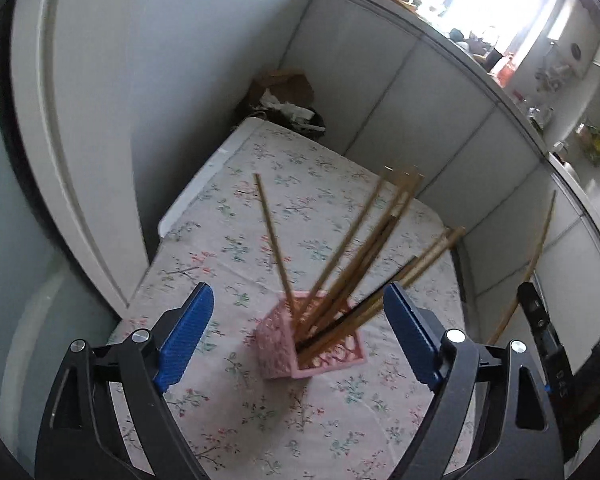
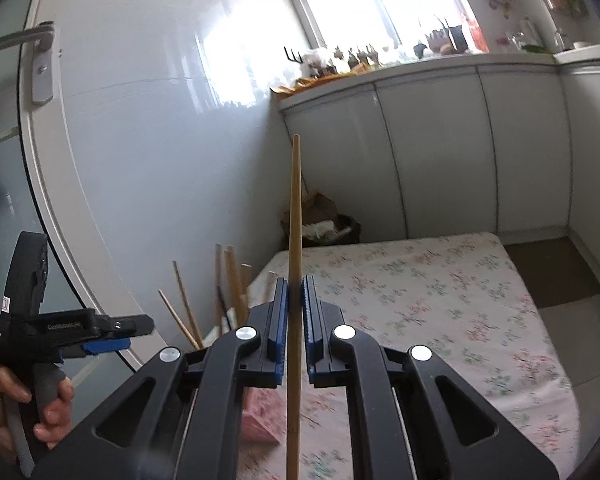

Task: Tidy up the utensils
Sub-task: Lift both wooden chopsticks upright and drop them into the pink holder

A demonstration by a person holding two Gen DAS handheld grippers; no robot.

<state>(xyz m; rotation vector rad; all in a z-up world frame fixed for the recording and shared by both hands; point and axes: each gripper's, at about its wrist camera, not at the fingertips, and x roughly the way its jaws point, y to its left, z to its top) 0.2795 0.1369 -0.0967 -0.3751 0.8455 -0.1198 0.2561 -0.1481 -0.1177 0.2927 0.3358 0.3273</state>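
Here our floral-clothed worktop (image 1: 228, 216) sits by white cabinets (image 2: 432, 152); left gripper (image 1: 298, 332) jaws gape above the pink holder (image 1: 276, 340), right gripper (image 2: 296, 312) pinches one chopstick (image 2: 295, 208).

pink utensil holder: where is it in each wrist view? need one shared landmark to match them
Left wrist: pink holder sits low centre, between the open fingers of the left gripper, chopsticks fanning out of it.
Right wrist: only a pink corner shows bottom centre-left, mostly hidden behind the right gripper, which is shut on a single chopstick.
Shared landmark: the floral tablecloth under the holder.
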